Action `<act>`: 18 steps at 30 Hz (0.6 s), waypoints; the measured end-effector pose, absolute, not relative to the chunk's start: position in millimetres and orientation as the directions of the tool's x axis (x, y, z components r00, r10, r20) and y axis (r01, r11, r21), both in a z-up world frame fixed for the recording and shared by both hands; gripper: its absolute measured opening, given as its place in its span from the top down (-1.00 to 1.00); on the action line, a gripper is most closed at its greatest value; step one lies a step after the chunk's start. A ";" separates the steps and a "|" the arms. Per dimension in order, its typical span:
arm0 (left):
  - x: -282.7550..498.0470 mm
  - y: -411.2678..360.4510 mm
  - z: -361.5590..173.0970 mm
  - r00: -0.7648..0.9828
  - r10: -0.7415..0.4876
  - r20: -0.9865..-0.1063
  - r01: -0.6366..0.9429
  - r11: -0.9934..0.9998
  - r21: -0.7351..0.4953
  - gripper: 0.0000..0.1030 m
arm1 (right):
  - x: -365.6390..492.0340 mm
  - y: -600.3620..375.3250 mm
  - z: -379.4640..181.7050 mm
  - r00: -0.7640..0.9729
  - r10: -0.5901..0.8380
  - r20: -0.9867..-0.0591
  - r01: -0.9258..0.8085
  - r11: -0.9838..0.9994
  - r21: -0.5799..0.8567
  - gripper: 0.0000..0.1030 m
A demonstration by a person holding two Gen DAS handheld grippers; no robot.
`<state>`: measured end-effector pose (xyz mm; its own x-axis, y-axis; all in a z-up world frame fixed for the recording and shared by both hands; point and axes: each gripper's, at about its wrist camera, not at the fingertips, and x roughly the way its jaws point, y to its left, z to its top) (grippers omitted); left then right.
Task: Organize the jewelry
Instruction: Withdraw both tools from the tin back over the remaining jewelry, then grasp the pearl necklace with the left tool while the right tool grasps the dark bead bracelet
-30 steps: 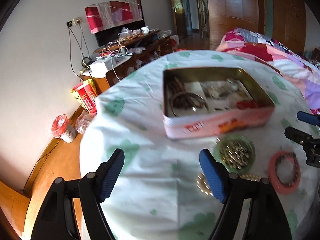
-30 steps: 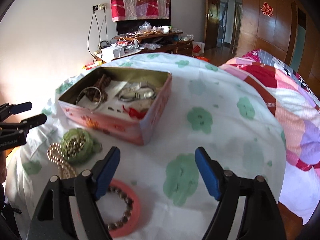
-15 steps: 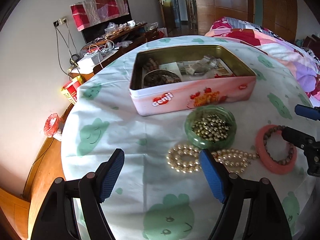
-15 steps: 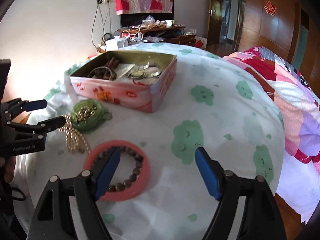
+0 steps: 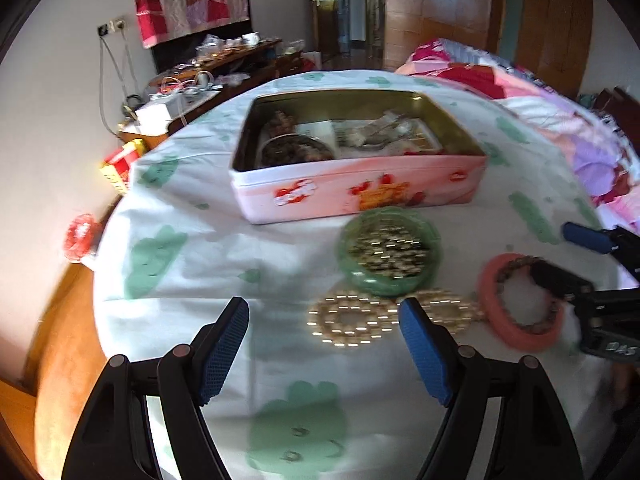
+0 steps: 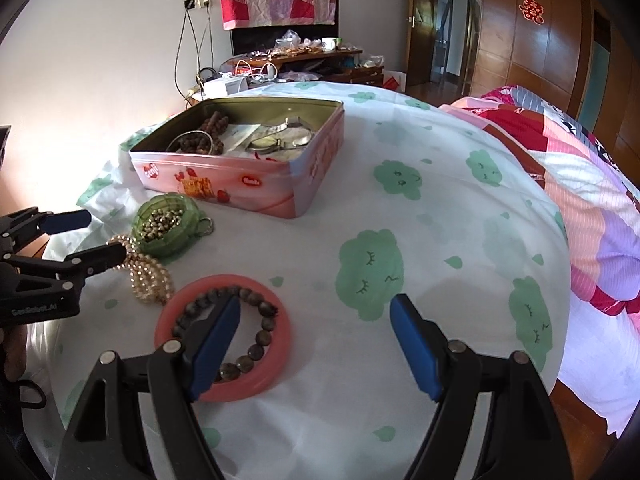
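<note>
Both the left tool (image 5: 322, 318) and the right tool (image 6: 316, 316) gape wide, empty. Risk: closing on the pink ring (image 6: 224, 336) may snag the dark bead bracelet (image 6: 256, 334).

the left gripper (image 5: 324, 334) has its two blue fingers (image 5: 224, 344) spread wide apart, with nothing between them. the right gripper (image 6: 316, 338) is spread wide too, and holds nothing. both point forward and a bit down. a bit of the person's left hand (image 6: 12, 354) shows behind the left gripper.
</note>
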<state>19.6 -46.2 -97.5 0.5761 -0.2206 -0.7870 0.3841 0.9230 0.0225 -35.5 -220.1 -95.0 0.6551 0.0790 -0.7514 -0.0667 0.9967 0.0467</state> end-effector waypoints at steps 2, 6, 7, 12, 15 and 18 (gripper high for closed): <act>17.3 -52.4 -99.0 0.578 -0.208 -0.789 0.395 0.918 0.047 -0.51 | -35.6 -220.1 -95.1 0.657 0.080 -0.750 -0.066 0.997 0.048 -0.55; 18.9 -57.0 -106.1 0.566 -0.198 -0.800 0.409 0.910 0.064 -0.51 | -35.1 -220.1 -95.6 0.657 0.079 -0.750 -0.064 0.997 0.048 -0.55; 19.3 -56.3 -107.1 0.577 -0.199 -0.792 0.408 0.910 0.069 -0.51 | -34.6 -220.4 -95.8 0.657 0.079 -0.750 -0.063 0.997 0.049 -0.55; 24.8 -46.7 -108.2 0.580 -0.196 -0.791 0.393 0.918 0.061 -0.45 | -34.8 -218.4 -97.3 0.654 0.083 -0.752 -0.072 0.996 0.047 -0.55; 25.0 -45.0 -110.0 0.604 -0.148 -0.783 0.395 0.909 0.132 0.20 | -36.2 -216.5 -97.2 0.654 0.089 -0.751 -0.079 0.996 0.049 -0.55; 31.4 -34.2 -108.1 0.595 -0.153 -0.789 0.379 0.919 0.108 0.56 | -36.7 -214.9 -98.0 0.652 0.091 -0.753 -0.086 0.995 0.046 -0.55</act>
<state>31.4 -34.2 -108.1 0.5951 -0.1530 -0.7890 0.3791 0.9191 0.1077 -36.7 -214.9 -98.0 0.6522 0.0911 -0.7525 -0.0859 0.9952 0.0460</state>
